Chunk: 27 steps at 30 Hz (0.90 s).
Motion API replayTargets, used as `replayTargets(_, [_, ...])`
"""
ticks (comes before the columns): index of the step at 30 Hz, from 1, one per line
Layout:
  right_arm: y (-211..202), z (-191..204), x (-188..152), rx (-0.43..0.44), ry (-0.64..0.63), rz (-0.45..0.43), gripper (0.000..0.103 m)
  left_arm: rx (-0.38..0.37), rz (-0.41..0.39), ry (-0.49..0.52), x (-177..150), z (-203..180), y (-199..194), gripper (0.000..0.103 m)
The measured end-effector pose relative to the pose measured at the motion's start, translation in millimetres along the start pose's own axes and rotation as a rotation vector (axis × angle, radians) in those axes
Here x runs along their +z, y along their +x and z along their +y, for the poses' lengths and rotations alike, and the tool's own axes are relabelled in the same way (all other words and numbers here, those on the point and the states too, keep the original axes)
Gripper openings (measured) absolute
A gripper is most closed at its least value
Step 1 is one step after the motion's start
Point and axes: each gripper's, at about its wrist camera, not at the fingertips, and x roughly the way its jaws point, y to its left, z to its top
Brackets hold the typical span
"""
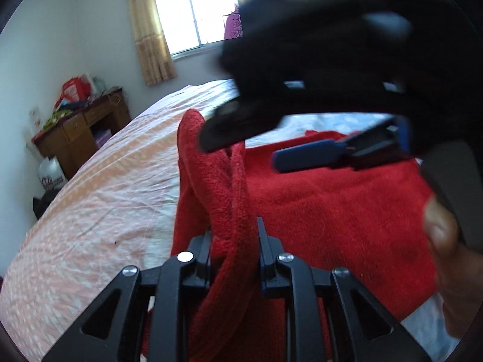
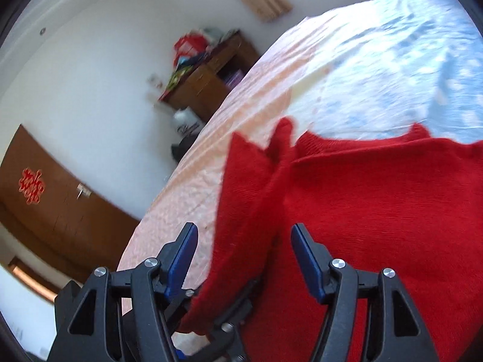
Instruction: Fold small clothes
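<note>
A cluttered wooden desk (image 1: 83, 126) stands beside the bed (image 1: 99, 199).

White walls (image 1: 45, 45) enclose the room. Daylight pours through a barred window (image 1: 196, 15) flanked by a beige curtain (image 1: 151, 36). A cluttered wooden desk (image 1: 81, 126) stands beside the bed (image 1: 90, 211). Brown cabinet (image 2: 60, 211) bears a red emblem (image 2: 30, 185).

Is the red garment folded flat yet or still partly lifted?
Partly lifted: the left gripper pinches a raised edge of the red garment.
</note>
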Motion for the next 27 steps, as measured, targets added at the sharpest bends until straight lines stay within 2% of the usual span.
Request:
replayTargets(3, [11.2,-0.4,-0.2,-0.011,-0.028,0.043,0.065,-0.029,0.002,0.052,1.1,-6.4,0.8,0.022])
replayTargets(6, [17.8,-0.2,-3.3,-0.037,-0.060,0.067,0.065,-0.024,-0.003,0.111,-0.1,-14.3,0.4,0.022])
replayTargets(8, [19.9,-3.0,-8.5,-0.080,-0.070,0.070,0.051,-0.038,0.000,0.102,1.2,-13.2,0.8,0.022])
replayTargets(9, [23.0,-5.6,-10.8,-0.084,-0.065,0.084,0.033,-0.051,0.004,0.089,2.0,-10.9,1.1,0.022])
replayTargets(13, [18.4,-19.9,-19.7,-0.062,-0.001,0.050,0.023,-0.089,0.016,0.061,4.8,-7.5,1.3,0.023])
replayTargets(18, [8.7,-13.6,-23.5,-0.090,-0.036,0.012,0.021,-0.180,0.058,-0.067,16.0,6.6,-1.7,0.023])
replayTargets(27, [-27.2,-19.3,-20.2,-0.141,-0.089,-0.018,0.021,-0.223,0.088,-0.077,37.1,-25.5,-12.6,0.023])
